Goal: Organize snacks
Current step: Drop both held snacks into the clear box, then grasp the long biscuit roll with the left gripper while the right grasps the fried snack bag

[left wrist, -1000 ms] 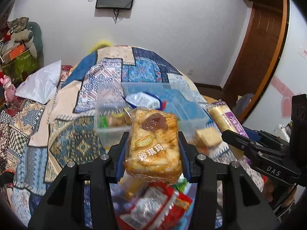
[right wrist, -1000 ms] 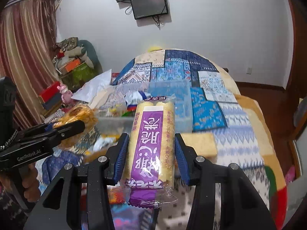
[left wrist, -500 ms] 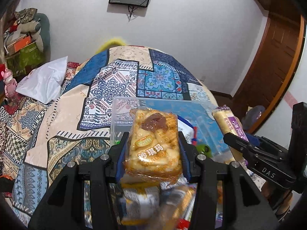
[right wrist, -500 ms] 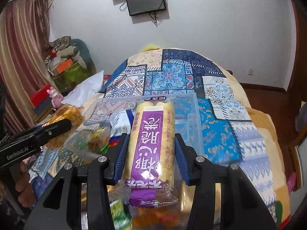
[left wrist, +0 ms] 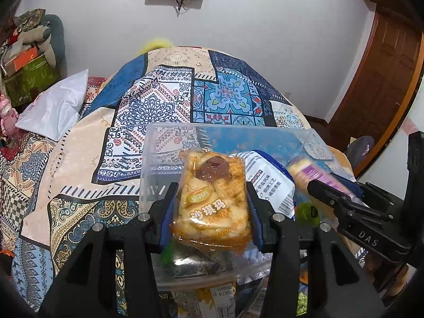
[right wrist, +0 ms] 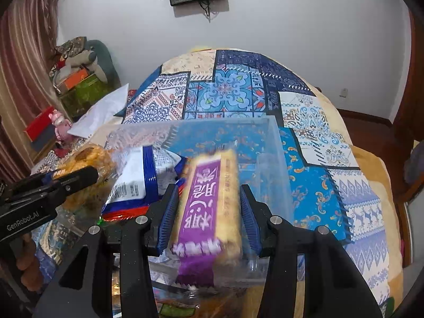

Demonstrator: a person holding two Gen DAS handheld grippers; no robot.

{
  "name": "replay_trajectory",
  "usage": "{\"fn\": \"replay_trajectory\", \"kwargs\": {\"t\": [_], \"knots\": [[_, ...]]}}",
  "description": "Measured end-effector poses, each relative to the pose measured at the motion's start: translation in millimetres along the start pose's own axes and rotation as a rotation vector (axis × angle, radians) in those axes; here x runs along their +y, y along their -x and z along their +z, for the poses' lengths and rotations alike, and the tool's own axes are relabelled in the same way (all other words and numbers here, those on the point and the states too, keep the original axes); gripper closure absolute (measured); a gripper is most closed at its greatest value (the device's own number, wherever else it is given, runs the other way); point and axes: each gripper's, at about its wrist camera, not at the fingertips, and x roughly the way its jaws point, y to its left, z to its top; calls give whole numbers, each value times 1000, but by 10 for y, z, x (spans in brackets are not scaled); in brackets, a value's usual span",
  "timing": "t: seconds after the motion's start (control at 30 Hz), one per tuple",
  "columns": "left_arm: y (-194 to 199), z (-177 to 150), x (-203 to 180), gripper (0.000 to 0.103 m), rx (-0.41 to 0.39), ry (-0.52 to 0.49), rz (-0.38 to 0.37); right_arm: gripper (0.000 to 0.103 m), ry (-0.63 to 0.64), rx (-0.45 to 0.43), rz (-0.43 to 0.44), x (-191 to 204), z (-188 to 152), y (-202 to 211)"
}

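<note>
My left gripper [left wrist: 210, 206] is shut on an orange sachima snack pack [left wrist: 212, 198] and holds it over the clear plastic bin [left wrist: 148, 153] on the bed. My right gripper [right wrist: 208, 206] has its jaws apart around a purple-and-yellow cake bar [right wrist: 209, 201], which is blurred and tilted, dropping into the bin [right wrist: 275, 143]. A white-and-blue snack bag [right wrist: 140, 175] lies in the bin; it also shows in the left wrist view [left wrist: 267, 177]. The right gripper [left wrist: 341, 204] appears at the right of the left wrist view, the left gripper [right wrist: 53, 185] at the left of the right wrist view.
The bin sits on a patchwork quilt [left wrist: 159, 100]. More snack packs [left wrist: 212, 294] lie in front of the bin. A white pillow [left wrist: 58, 106] is at the left. A wooden door [left wrist: 381, 79] stands at the right.
Both grippers moved forward over the bin. The right gripper's jaws opened and the purple cake bar slipped free, tilting down into the bin. The left still grips the sachima pack.
</note>
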Motion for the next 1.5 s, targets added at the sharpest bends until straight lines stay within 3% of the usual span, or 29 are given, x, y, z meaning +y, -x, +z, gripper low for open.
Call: {"fn": "replay_trajectory", "kwargs": {"t": [0.17,0.3,0.6,0.83,1.07,1.2,1.5], "knots": [[58,-4,-48,54,10,-11,-4,60,-5,5,15,-14,1,59],[245,-16,-61,43,-5,-6,-3,59,4,-5,23,14,-2,217],[713,-199,-59,38,-11,-15,12,51,39,-25,21,57,-140,645],[789,-566,-108,38,51,-37,10,47,45,11,14,31,-433,734],[589,-891,-248,39,151,-55,-56,47,34,104,46,50,-781,530],[491,-943,-345,52,174,-87,-77,46,25,89,60,44,-804,541],[344,-1065,-478,53,199,-152,-86,45,51,83,73,89,-878,567]]}}
